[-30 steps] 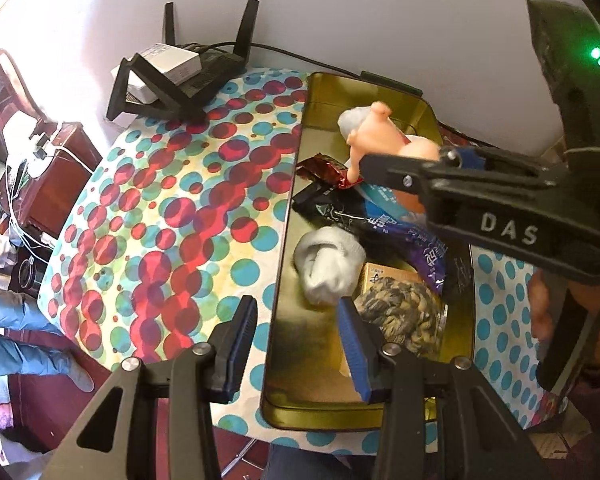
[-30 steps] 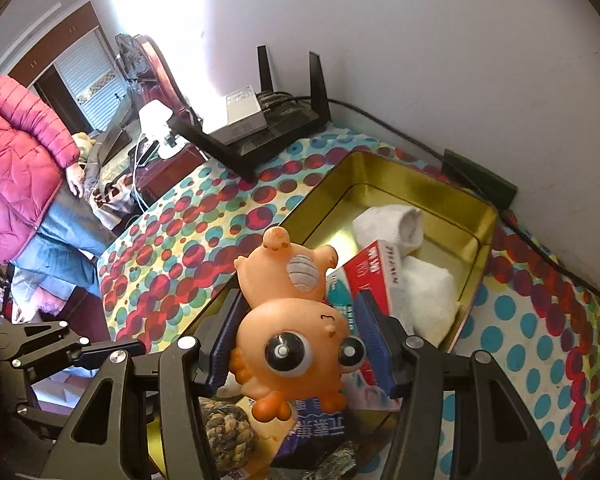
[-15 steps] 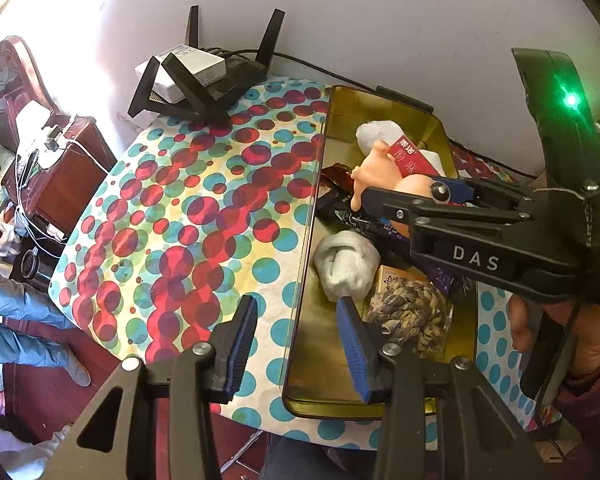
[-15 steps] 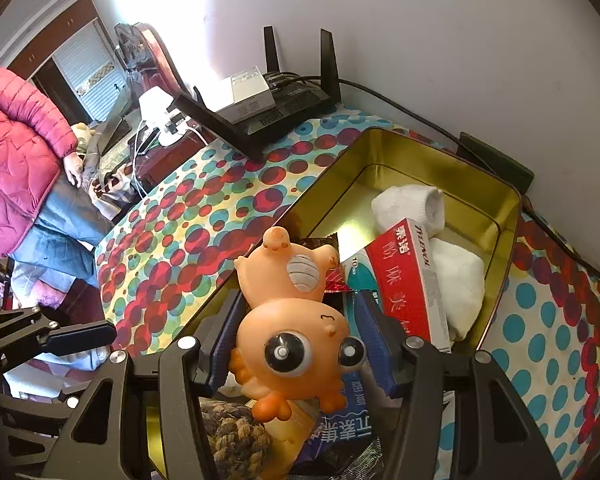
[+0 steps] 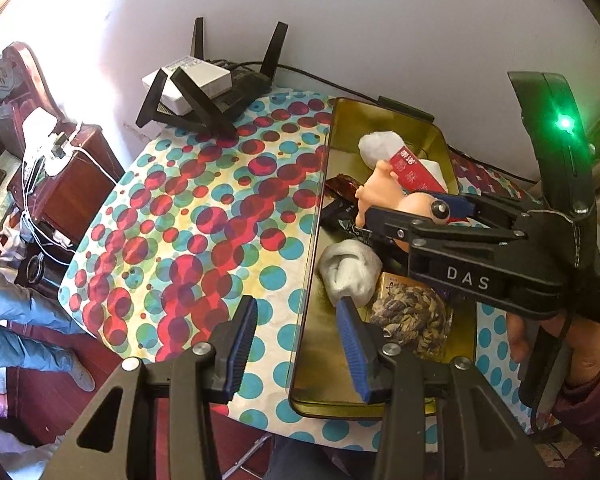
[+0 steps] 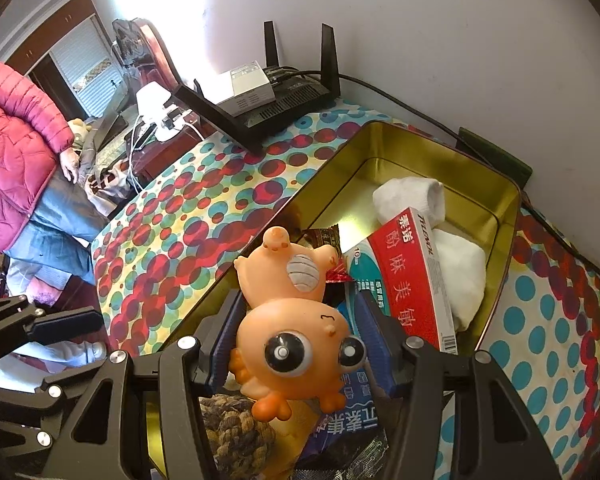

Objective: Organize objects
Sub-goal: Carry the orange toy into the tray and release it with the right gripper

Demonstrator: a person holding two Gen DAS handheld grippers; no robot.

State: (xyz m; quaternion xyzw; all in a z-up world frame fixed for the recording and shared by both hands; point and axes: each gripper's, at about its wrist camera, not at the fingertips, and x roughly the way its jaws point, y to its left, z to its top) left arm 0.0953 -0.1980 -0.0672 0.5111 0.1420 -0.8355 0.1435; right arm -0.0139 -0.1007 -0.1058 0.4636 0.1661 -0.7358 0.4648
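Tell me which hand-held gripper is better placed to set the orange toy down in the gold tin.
The right hand-held gripper. It is already clamped on the orange toy, directly above the gold tin. The left hand-held gripper is empty, jaws apart, over the tin's near left edge.

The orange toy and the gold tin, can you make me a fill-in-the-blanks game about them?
1. The right gripper is shut on the orange ____.
2. The red box lies inside the gold ____.
3. The left gripper holds ____.
4. The black router stands on the spotted cloth, ____ the tin.

Missing words: toy; tin; nothing; outside
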